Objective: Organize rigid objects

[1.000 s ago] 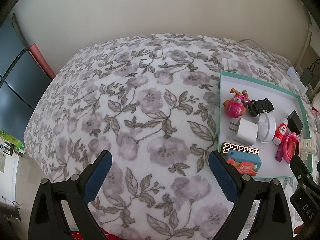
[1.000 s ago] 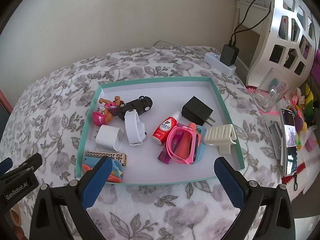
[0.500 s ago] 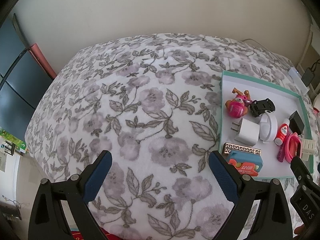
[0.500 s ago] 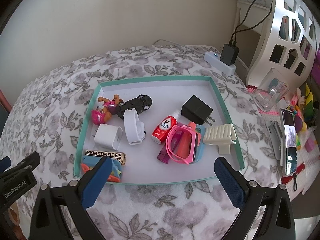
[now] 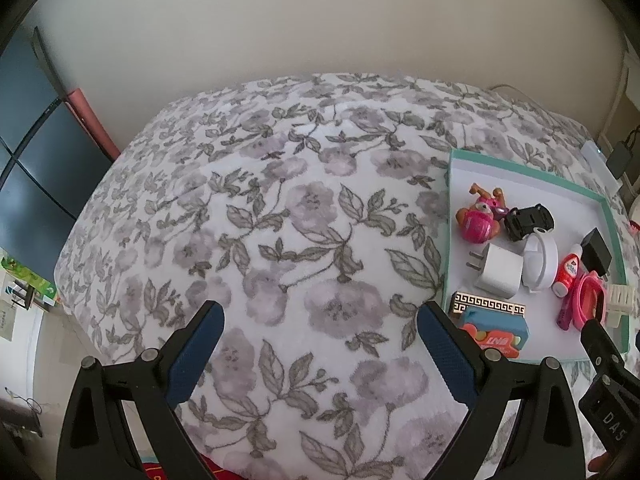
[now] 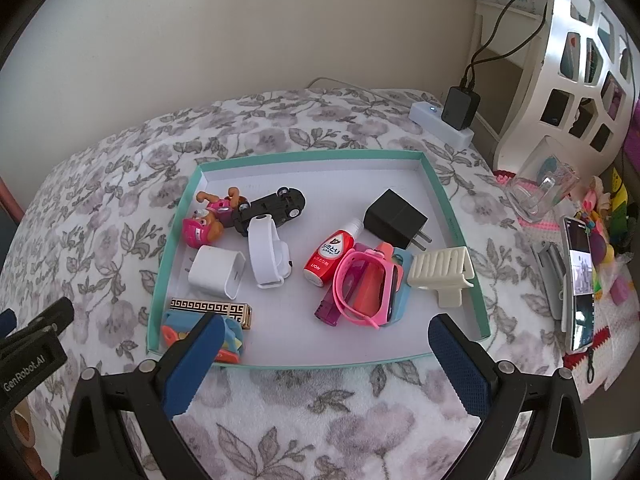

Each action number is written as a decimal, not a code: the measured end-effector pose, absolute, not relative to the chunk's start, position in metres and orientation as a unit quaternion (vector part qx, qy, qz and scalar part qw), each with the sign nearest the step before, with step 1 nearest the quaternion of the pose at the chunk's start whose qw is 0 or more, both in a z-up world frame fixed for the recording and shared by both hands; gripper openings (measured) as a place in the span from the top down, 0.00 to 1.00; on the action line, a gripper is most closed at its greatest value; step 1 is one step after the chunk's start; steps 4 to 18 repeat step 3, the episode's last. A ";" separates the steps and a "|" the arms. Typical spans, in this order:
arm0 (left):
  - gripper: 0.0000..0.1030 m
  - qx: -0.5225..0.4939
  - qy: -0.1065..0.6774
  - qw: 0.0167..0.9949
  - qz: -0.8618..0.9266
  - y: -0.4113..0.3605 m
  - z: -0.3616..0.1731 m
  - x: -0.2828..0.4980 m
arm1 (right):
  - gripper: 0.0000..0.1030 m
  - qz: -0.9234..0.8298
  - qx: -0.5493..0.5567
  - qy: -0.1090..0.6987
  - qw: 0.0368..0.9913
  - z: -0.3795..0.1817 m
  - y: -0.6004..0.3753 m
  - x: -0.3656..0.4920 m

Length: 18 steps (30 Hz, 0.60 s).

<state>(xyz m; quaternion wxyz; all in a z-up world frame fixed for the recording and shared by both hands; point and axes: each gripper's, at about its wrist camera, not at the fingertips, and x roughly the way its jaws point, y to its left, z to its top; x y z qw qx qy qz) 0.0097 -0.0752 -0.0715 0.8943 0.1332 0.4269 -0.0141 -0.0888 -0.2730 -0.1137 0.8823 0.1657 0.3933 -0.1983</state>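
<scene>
A teal-rimmed tray point(image 6: 456, 220) point(image 5: 532, 174) lies on a floral blanket and holds several small items: a pink toy dog point(image 6: 208, 222), a black toy car point(image 6: 276, 208), a white charger point(image 6: 216, 272), a white strap point(image 6: 266, 258), a red bottle point(image 6: 330, 256), pink glasses point(image 6: 362, 288), a black plug point(image 6: 394, 218), a cream clip point(image 6: 442, 272) and a gold-patterned lighter point(image 6: 210, 310). My right gripper point(image 6: 322, 328) hovers open over the tray's near edge. My left gripper point(image 5: 318, 316) is open above bare blanket, left of the tray.
The floral blanket point(image 5: 260, 220) stretches wide to the left. A power strip with a black adapter point(image 6: 460, 108) lies behind the tray. To the right stand a clear cup point(image 6: 540, 196), a phone point(image 6: 578, 284) and a white cut-out shelf point(image 6: 580, 60). Dark cabinet point(image 5: 28, 152) at far left.
Both views have shifted slightly; the tray sits a little nearer the right gripper. Nothing in the tray has moved and both grippers stay open.
</scene>
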 end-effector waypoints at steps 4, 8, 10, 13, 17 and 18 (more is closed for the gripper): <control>0.05 0.131 0.425 0.895 -0.014 -0.075 -0.070 0.010 | 0.00 -0.199 0.166 0.394 0.882 -0.114 -0.273 -0.089; 0.05 0.131 0.425 0.895 -0.014 -0.075 -0.070 0.010 | 0.00 -0.199 0.166 0.394 0.882 -0.114 -0.273 -0.089; 0.05 0.131 0.425 0.895 -0.014 -0.075 -0.070 0.010 | 0.00 -0.199 0.166 0.394 0.882 -0.114 -0.273 -0.089; 0.05 0.131 0.425 0.895 -0.014 -0.075 -0.070 0.010 | 0.00 -0.199 0.166 0.394 0.882 -0.114 -0.273 -0.089; 0.05 0.131 0.425 0.895 -0.014 -0.075 -0.070 0.010 | 0.00 -0.199 0.166 0.394 0.882 -0.114 -0.273 -0.089; 0.05 0.131 0.425 0.895 -0.014 -0.075 -0.070 0.010 | 0.00 -0.199 0.166 0.394 0.882 -0.114 -0.273 -0.089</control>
